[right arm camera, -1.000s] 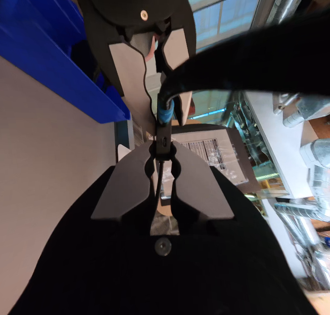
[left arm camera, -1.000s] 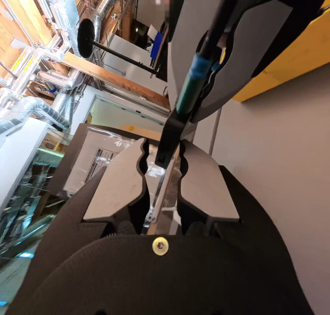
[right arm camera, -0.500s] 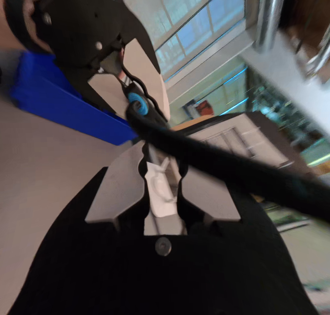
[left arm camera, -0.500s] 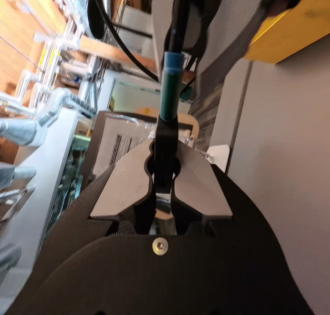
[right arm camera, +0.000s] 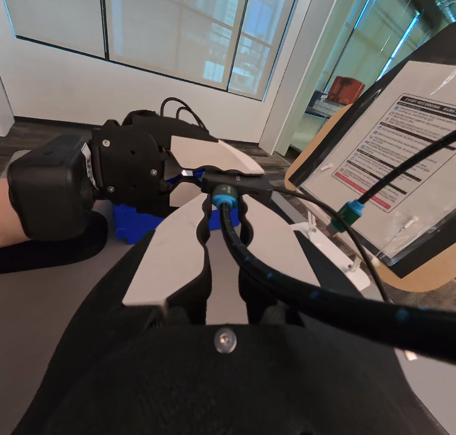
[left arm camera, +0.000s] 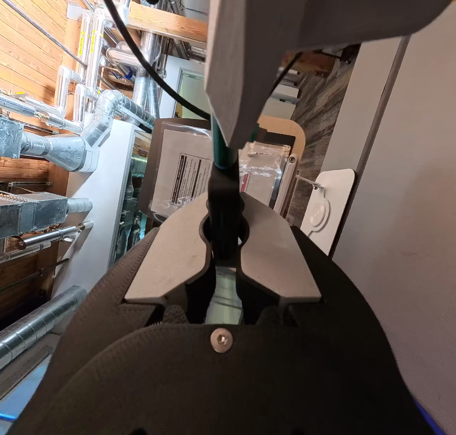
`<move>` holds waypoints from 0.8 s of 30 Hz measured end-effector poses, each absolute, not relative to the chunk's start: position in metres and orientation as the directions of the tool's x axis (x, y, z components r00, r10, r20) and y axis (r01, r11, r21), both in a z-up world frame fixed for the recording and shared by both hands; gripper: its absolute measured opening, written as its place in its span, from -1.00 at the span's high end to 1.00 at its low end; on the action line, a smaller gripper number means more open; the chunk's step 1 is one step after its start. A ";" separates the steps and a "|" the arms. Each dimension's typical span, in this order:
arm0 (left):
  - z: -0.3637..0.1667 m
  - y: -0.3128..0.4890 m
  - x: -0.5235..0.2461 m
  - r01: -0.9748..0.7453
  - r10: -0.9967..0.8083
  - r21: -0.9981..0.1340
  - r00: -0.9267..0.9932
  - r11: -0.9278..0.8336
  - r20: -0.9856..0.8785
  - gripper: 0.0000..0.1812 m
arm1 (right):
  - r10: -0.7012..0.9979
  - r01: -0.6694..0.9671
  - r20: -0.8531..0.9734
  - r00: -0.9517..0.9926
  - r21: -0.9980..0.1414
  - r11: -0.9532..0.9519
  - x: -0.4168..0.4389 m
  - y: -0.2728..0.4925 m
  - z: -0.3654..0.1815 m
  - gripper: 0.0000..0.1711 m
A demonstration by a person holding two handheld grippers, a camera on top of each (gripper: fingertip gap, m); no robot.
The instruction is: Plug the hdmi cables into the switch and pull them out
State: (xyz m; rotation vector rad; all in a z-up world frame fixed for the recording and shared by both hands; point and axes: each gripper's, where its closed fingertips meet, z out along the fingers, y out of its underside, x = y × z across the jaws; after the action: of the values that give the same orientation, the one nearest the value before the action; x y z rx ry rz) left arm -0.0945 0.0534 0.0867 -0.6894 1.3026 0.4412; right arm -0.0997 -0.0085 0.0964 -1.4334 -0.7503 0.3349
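Your left gripper [left arm camera: 224, 222] clamps the switch [left arm camera: 223, 201]; only your right view shows a second plug [right arm camera: 345, 217] dangling beside your released right gripper [right arm camera: 225, 207].

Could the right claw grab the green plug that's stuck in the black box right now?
Probably yes. The green plug sits just ahead of the right claw, whose fingers stand apart around its cable; nothing blocks it, and the left claw holds the switch.

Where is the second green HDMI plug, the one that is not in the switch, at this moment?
In the right wrist view the loose plug hangs at the right, in front of the framed sheet, apart from the switch.
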 end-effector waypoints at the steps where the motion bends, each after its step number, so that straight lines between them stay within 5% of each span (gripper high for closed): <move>1: 0.086 0.052 -0.094 -0.644 -0.076 -0.208 0.226 0.736 -0.971 0.86 | 0.633 0.228 0.267 0.727 -0.963 0.143 -0.099 -0.009 0.096 0.77; 7: 0.086 0.051 -0.088 -0.622 -0.089 -0.243 0.267 0.744 -0.959 0.75 | 0.674 0.158 0.190 0.714 -0.981 0.110 -0.098 -0.008 0.094 0.77; 24: 0.068 0.056 -0.082 -0.645 -0.214 -0.282 0.184 0.710 -0.959 0.85 | 0.717 0.139 0.122 0.686 -0.990 0.035 -0.090 -0.003 0.082 0.76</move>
State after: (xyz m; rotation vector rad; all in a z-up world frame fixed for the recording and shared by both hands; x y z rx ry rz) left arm -0.0820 0.0558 0.0678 -0.7769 1.3861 0.3516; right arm -0.0902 -0.0031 0.0823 -1.4984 -0.7428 0.5135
